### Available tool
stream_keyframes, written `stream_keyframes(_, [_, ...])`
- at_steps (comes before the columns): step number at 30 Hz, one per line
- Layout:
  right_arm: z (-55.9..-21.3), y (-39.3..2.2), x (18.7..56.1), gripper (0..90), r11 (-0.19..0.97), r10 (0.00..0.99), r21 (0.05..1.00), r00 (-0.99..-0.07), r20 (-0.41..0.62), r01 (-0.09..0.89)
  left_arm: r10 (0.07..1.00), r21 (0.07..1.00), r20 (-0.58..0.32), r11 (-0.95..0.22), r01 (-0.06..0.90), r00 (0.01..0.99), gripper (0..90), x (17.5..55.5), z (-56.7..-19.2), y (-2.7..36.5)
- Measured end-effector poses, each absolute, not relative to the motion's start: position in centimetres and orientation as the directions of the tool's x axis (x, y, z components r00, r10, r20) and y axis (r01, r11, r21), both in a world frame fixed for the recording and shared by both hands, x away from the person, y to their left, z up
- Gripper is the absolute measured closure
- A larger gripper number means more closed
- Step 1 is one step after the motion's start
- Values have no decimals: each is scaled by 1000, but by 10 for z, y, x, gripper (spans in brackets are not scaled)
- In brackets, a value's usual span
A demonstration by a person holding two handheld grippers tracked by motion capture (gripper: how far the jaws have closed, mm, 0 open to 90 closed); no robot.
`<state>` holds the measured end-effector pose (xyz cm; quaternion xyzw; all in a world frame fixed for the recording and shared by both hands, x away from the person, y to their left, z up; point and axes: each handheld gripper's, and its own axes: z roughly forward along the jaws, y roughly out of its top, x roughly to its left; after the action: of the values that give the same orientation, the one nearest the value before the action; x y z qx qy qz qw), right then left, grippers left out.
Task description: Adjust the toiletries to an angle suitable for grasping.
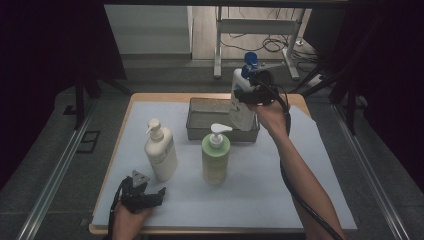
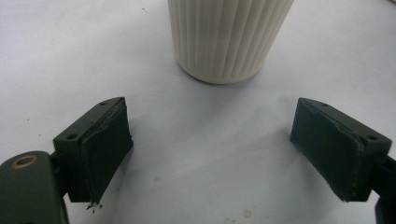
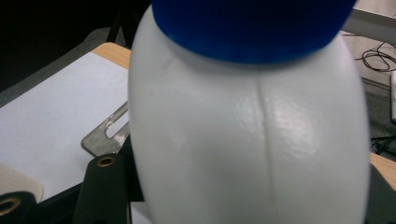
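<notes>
High view, right gripper [image 1: 248,95]: it is gripping the white bottle with the blue pump [image 1: 241,102], its jaws closed on the bottle's upper body, and holding it upright in the air.
High view, held bottle: it is hanging over the right end of the grey metal tray [image 1: 200,131], its base in front of the tray's inside; whether it is touching the tray floor I cannot tell.
High view, tray: it is sitting at the far middle of the white sheet [image 1: 300,170]; apart from the held bottle, nothing is lying in the part I can see.
High view, standing bottles: a cream pump bottle [image 1: 160,150] and a green pump bottle [image 1: 215,156] are standing upright side by side, apart, in front of the tray.
High view, left gripper [image 1: 161,192]: it is resting low on the sheet, just in front of the cream bottle.
Left gripper view: the jaws are standing wide apart with nothing between them; the ribbed base of the cream bottle [image 2: 229,39] is standing just beyond them, untouched.
Right gripper view: the white bottle [image 3: 247,140] is sitting close up between the jaws, blue collar on top; a corner handle of the tray [image 3: 107,135] is peeking out beside it, over the sheet [image 3: 51,107].
</notes>
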<state>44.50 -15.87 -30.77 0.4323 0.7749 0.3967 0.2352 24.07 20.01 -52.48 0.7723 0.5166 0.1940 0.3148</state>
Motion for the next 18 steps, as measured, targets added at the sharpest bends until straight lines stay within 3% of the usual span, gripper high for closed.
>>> stream_keyframes(18, [-332, -133, 474, 399, 308, 862, 817, -506, -23, 488, 920, 687, -26, -268, 676, 392, 118, 241, -525, 200])
